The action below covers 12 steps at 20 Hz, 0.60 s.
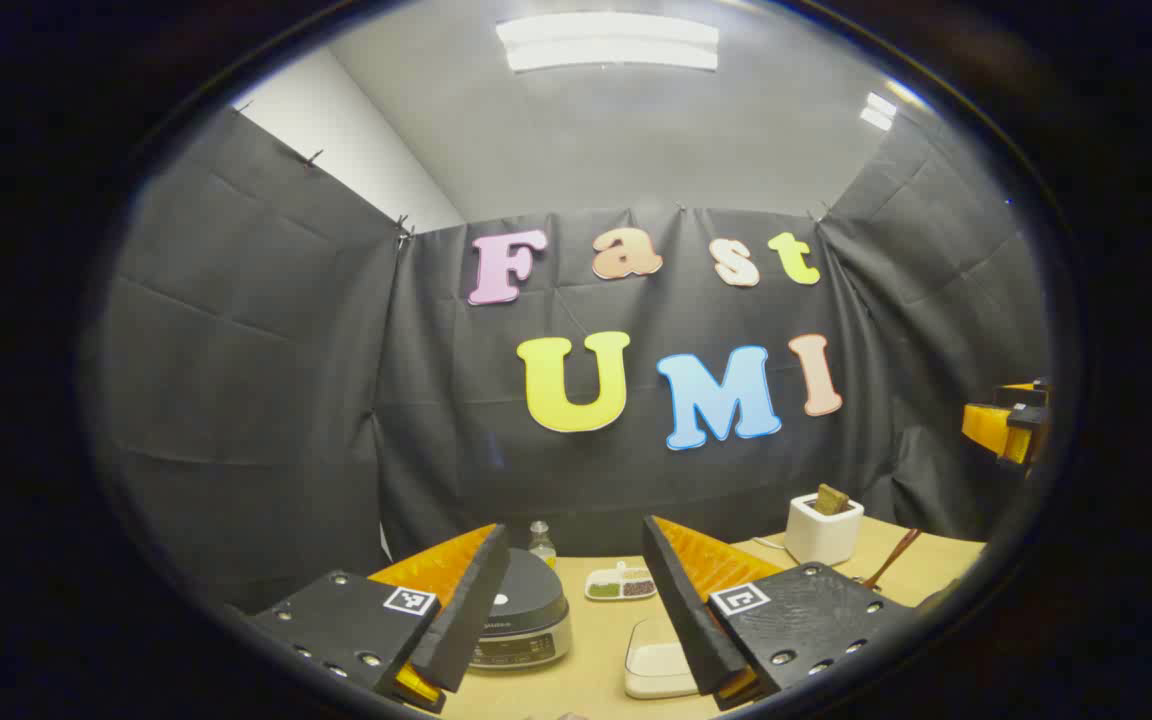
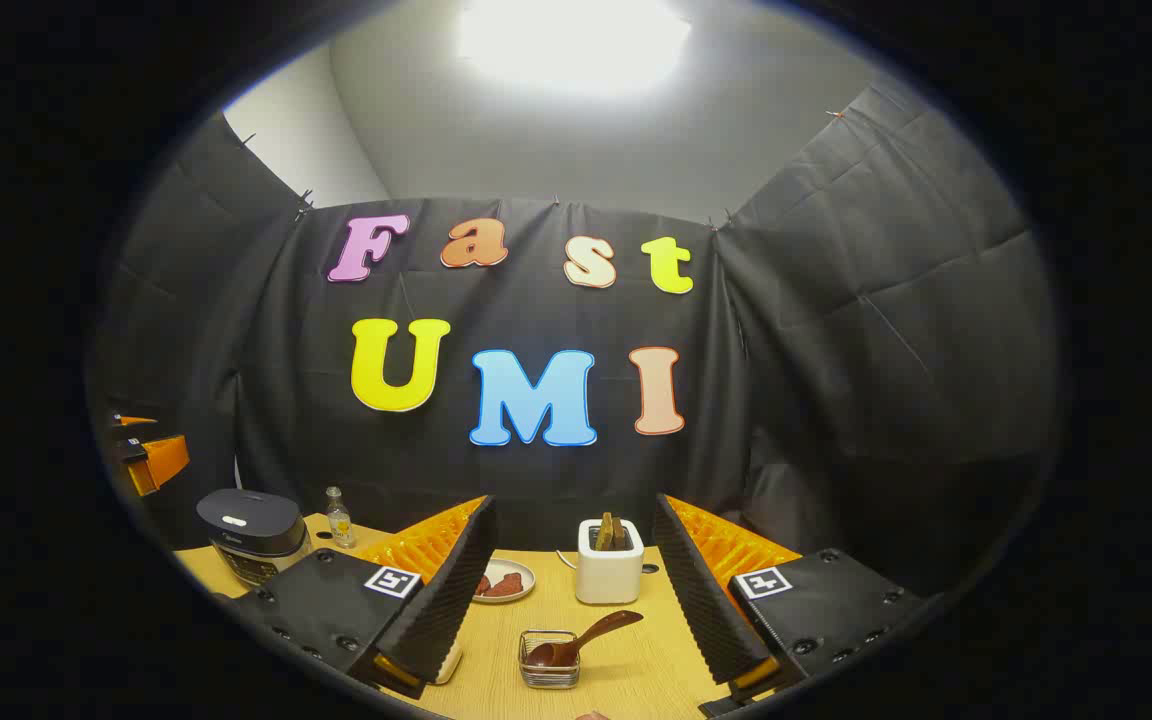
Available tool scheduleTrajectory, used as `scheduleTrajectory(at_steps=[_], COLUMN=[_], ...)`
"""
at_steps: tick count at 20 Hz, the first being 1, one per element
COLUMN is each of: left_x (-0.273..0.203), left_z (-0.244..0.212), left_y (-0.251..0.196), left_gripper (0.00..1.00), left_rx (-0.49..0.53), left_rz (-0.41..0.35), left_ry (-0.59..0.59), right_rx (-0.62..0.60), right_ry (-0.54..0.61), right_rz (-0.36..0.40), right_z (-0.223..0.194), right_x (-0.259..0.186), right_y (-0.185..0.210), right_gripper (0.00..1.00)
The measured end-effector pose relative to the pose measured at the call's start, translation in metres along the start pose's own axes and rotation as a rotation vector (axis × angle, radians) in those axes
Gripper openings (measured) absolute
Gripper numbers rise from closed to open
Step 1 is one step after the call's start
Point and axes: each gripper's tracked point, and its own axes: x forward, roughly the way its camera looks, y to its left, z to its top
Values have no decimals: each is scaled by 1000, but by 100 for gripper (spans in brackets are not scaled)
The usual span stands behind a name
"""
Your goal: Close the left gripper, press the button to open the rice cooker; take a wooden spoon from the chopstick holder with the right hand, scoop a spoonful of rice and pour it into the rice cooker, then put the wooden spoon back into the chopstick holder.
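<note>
rice cooker (image 1: 521, 610) lid down, low centre-left, between left tongs (image 1: 576, 600), parted for approach | right tongs (image 2: 576, 590) parted above wooden spoon (image 2: 581, 640) resting in wire basket (image 2: 549, 660) on table (image 2: 636, 670), ready for pickup

bright ceiling panels (image 1: 607, 42) light both views, glaring white in the right gripper view; fisheye edges bend and darken.

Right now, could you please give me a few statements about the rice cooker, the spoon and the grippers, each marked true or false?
1. The dark round rice cooker has its lid shut. True.
2. The brown wooden spoon is held by the right gripper. False: it rests in a small wire basket, untouched.
3. The left gripper is open. True.
4. The white square holder lies tipped over. False: it stands upright.
</note>
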Motion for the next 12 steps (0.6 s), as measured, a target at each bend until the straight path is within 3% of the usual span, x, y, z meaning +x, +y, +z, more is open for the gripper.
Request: scheduleTrajectory(at_steps=[12], left_x=[-4], left_z=[3], left_y=[1], left_gripper=[82], left_rx=[3], left_rz=[12], left_ry=[1], right_rx=[2], right_ry=[-7], right_rz=[3], right_z=[1], right_x=[-1], right_y=[0], right_gripper=[98])
